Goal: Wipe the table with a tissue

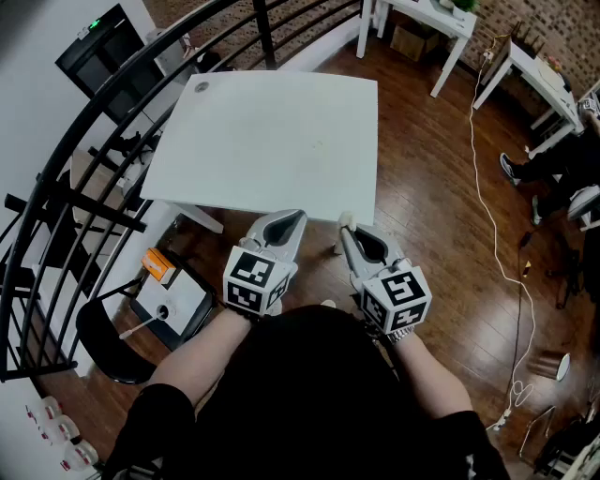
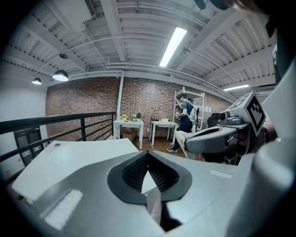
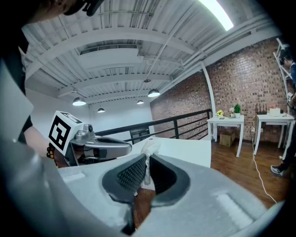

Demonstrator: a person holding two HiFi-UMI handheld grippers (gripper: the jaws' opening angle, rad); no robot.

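Observation:
A white square table (image 1: 272,141) stands in front of me with a bare top. Both grippers hang side by side just off its near edge, above the wooden floor. My right gripper (image 1: 345,227) is shut on a small white tissue (image 1: 344,219); in the right gripper view the tissue (image 3: 149,149) sticks up from between the jaws of that gripper (image 3: 147,162). My left gripper (image 1: 296,217) is shut with nothing in it, its tips meeting in the left gripper view (image 2: 148,155). The table (image 2: 69,157) lies ahead of it.
A curved black railing (image 1: 75,159) runs along the table's left side. A black chair (image 1: 112,347) with a box and papers sits at lower left. A white cable (image 1: 487,216) trails over the floor on the right. White desks (image 1: 441,23) and a standing person (image 2: 187,118) are beyond.

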